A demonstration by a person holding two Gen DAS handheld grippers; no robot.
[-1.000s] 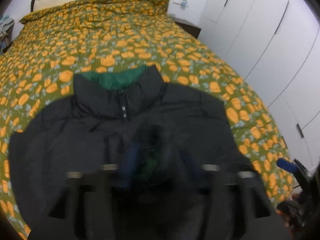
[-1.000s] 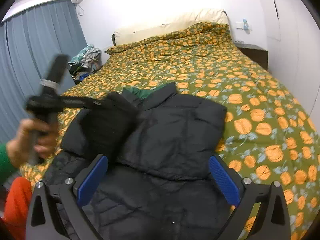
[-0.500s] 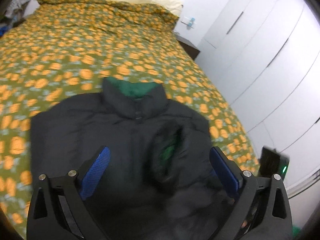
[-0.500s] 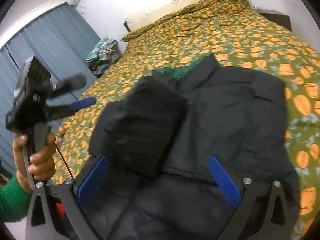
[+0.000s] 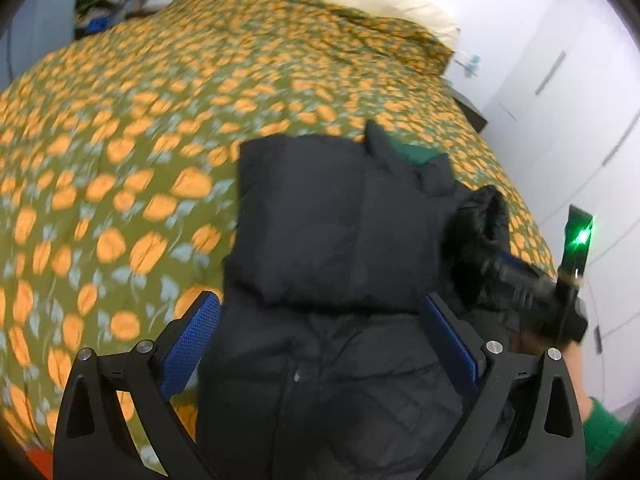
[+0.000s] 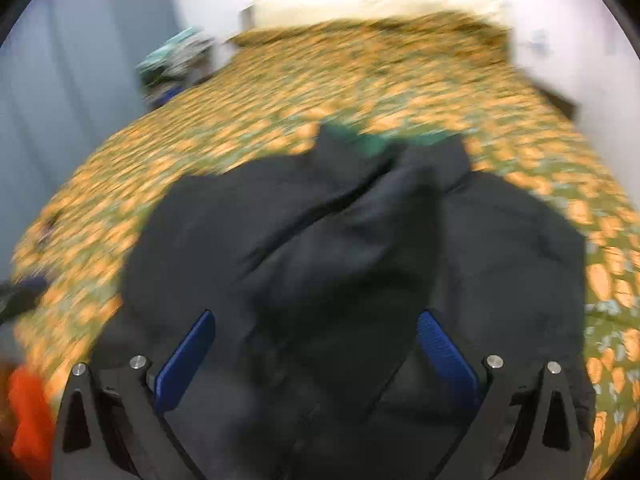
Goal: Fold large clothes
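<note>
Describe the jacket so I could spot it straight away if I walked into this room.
Look at the big bed with the green cover printed all over with orange flowers. Near its foot end lies the jacket, a puffy black one with one sleeve folded across its front. It is the only dark thing on the cover, and a deep green lining shows at the collar.

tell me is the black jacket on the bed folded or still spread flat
Partly folded. On the black jacket one sleeve lies folded across the chest, and its other sleeve is lifted, bunched at the right hand-held gripper.
</note>
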